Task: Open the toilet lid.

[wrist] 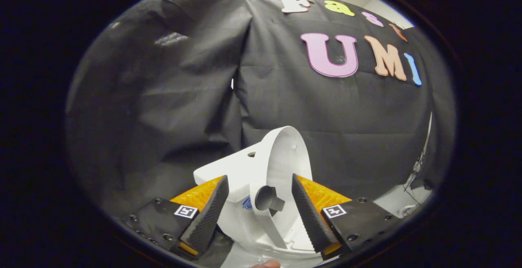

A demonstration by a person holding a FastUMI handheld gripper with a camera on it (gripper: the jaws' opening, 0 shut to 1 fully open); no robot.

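The gripper (261, 202), with its black ribbed fingers (210, 215) spread apart, is straddling a small white plastic toilet model (244, 178). The white oval toilet lid (285, 153) is standing raised between the fingers, its long axis near vertical, leaning back toward the cistern side at the left.

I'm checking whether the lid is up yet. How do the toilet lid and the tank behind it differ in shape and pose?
The toilet lid is a rounded, thin shell standing nearly upright; the tank is a blocky box with a flat top. The lid's hollow underside faces the hand-held gripper; the tank lies beyond it, towards the wall. Both are plain white plastic. The gripper's fingers are open, one either side of the toilet, pressing nothing.
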